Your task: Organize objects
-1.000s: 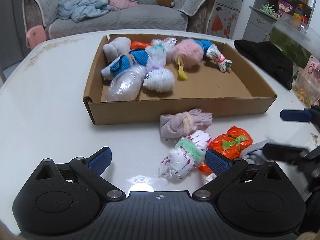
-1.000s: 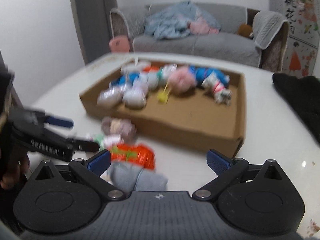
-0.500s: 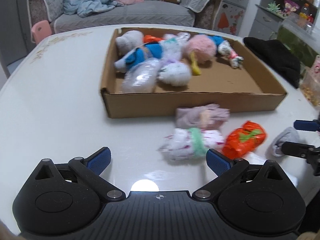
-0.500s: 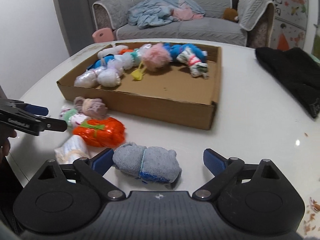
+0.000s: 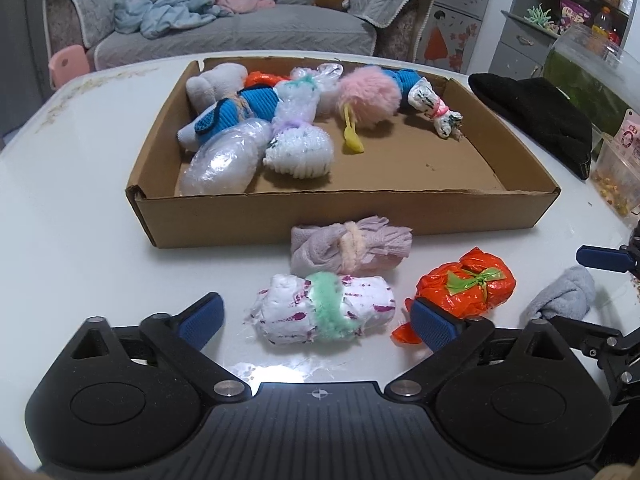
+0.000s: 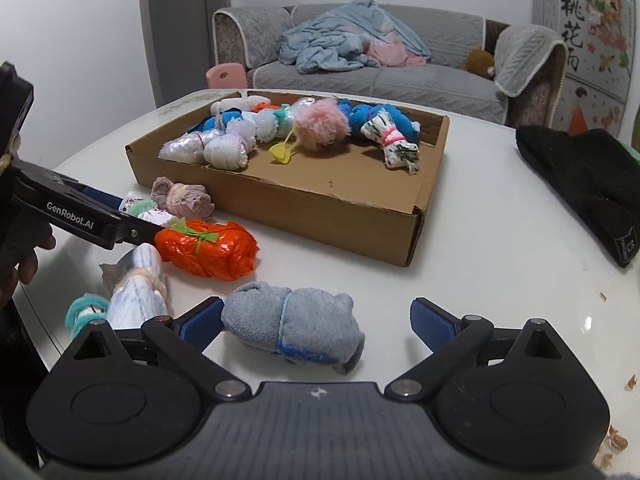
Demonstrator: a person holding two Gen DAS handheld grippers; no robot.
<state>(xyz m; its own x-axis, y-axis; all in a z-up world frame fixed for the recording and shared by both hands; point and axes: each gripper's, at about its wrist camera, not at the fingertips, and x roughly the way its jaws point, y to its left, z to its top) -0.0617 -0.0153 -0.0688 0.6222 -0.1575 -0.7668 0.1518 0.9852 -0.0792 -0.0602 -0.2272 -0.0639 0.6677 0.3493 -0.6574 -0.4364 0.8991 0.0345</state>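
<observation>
On inspection, a white table (image 5: pixel 72 184) carried a shallow cardboard box (image 5: pixel 344 216) at its centre. Tied bundles lay crowded in the far left part of the box, among them a pink fluffy bundle (image 5: pixel 370 94) and a clear plastic-wrapped bundle (image 5: pixel 222 158); the near right part of the box floor was bare.

Loose bundles lay on the table just outside the near wall of the box. A mauve bundle (image 5: pixel 350 244) lay nearest that wall. Just in front of it was a white purple-flecked bundle with a green band (image 5: pixel 324 310). To its right lay an orange bundle with a green tie (image 5: pixel 466 284).

The left gripper (image 5: pixel 316 318) was wide apart with its jaws closing. The white purple-flecked bundle lay between the pads, but neither pad touched it.

The right gripper (image 6: pixel 316 318) also stood wide open. A grey bundle (image 6: pixel 294 328) lay between its fingers, hard by the left pad and clear of the right; nothing was gripped.

A pale bundle with a teal band (image 6: pixel 128 296) lay at the near left in the right wrist view. A black garment (image 6: pixel 584 184) lay on the table, right of the box.
</observation>
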